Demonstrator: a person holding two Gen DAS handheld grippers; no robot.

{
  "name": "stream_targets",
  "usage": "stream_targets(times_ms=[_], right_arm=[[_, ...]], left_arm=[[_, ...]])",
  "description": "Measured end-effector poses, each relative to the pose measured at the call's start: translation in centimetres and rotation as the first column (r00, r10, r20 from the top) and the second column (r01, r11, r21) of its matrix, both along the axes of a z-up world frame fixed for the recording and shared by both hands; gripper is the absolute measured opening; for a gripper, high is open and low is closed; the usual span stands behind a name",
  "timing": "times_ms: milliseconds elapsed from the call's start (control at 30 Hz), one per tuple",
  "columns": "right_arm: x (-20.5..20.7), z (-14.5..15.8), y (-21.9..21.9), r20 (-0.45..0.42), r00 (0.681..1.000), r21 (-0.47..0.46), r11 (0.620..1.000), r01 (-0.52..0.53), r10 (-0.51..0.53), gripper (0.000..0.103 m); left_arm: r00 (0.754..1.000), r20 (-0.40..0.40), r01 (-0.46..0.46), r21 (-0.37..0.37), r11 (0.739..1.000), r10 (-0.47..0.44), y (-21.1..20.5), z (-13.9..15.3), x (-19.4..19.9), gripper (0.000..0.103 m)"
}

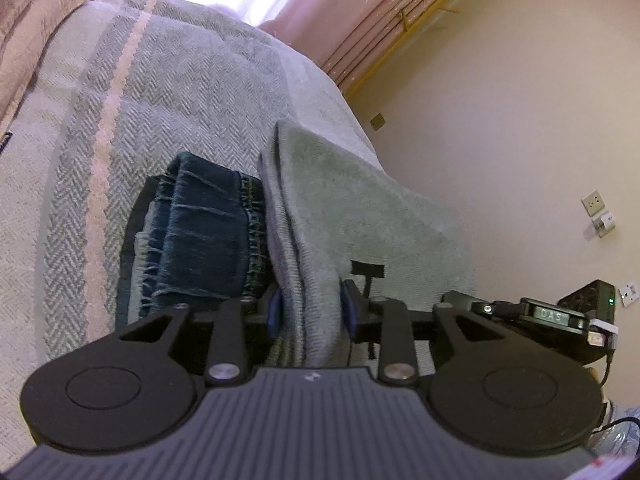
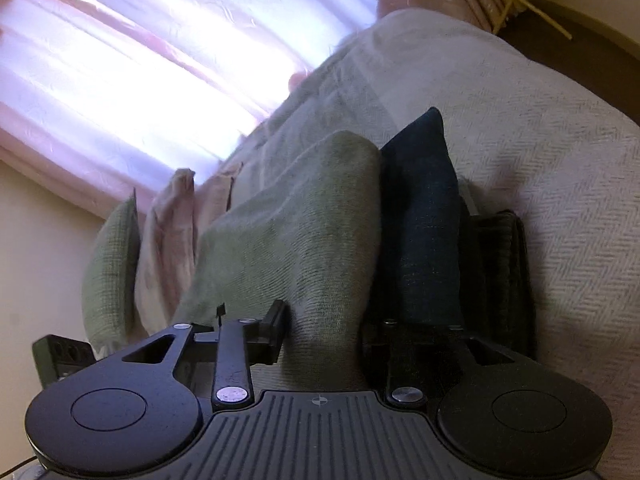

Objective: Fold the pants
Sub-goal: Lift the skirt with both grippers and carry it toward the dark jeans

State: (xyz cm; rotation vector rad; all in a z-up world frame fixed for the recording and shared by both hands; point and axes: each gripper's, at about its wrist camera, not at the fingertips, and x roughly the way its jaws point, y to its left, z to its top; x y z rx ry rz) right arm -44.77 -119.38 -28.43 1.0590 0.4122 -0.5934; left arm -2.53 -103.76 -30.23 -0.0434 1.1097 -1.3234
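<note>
The folded green pants [image 1: 360, 216] sit in the centre of both views, their long axis running from the bottom of the frame up and away along the line of each tool. The left tool [image 1: 311, 308] has a fold of the green cloth between its two blue pads [image 1: 273, 308], which touch it on both sides, so it is grasping the pants. In the right view the right tool [image 2: 324, 336] likewise has the cloth between its fingers; the left finger touches it, while the right finger is in shadow, so I cannot tell whether the grip is tight. The pants lie on the bed [image 1: 180, 92], covered in a grey herringbone spread with one pink stripe. Just beside them, touching, lies one folded pair of dark blue jeans [image 1: 208, 232], left of the pants in the left view, right of them in the right view. Two pillows [image 2: 160, 248] stand at the left of the right view. Pink curtains [image 2: 120, 60] fill the upper left.
</note>
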Motion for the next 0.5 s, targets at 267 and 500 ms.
stream_targets(times_ms=[267,500], right_arm=[[0.0,5.8,5.9,-0.268,0.951,-0.369,0.928,0.047,-0.155,0.039],[3.7,5.1,11.2,-0.402,0.905,-0.558,0.821,-0.121,-0.141,0.037]], left_arm=[[0.965,0.252,-0.065,-0.043,0.997,0.073,2.9,5.5,-1.6,0.015],[0.899,0.436,0.028,0.036,0.999,-0.041,1.8,4.8,-6.5,0.011]])
